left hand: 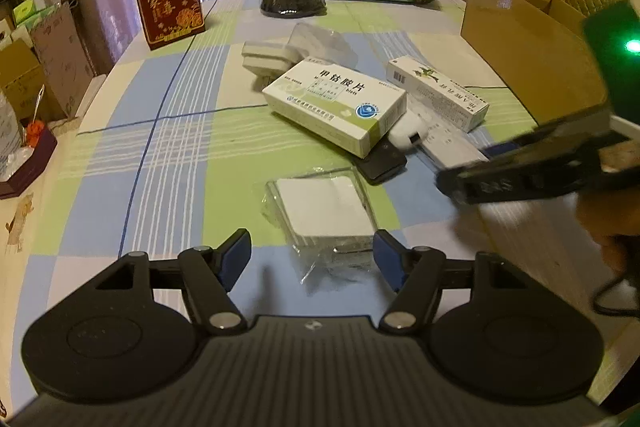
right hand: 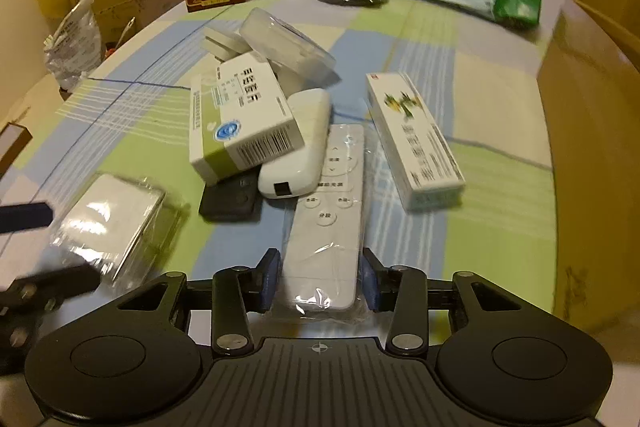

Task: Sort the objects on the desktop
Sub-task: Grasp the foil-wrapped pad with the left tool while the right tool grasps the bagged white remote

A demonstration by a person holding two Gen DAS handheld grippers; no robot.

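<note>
Left wrist view: the left claw (left hand: 312, 259) is hovering with its jaws spread wide and nothing between the pads. A wrapped white packet (left hand: 324, 213) is lying on the surface (left hand: 168, 155) just ahead of the claw, its near, crinkled plastic end sitting between the two fingertips without touching either. Further ahead, a white-and-green medicine box (left hand: 336, 107) is resting tilted on a dark flat object (left hand: 382, 163). A long white carton (left hand: 438, 93) is lying ahead and to the right. The right claw (left hand: 520, 171) is crossing in from the right, blurred.

Right wrist view: the right claw (right hand: 319, 279) is straddling the near end of a white remote control (right hand: 326, 223) in a clear sleeve. The jaws are spread just wider than the remote; whether the pads are touching the sleeve cannot be told. Ahead of the claw, a white oval device (right hand: 298, 151) is lying just beside the remote's far end, possibly touching it, and the medicine box is leaning beside that device.

Hazards, as a judgement:
- The glossy sleeve may be slipping in the pads, letting the remote slide out on lifting.
- Drawing the remote out may be dragging the oval device and toppling the tilted medicine box.
- Both claws are working close together; a collision is possible.
</note>
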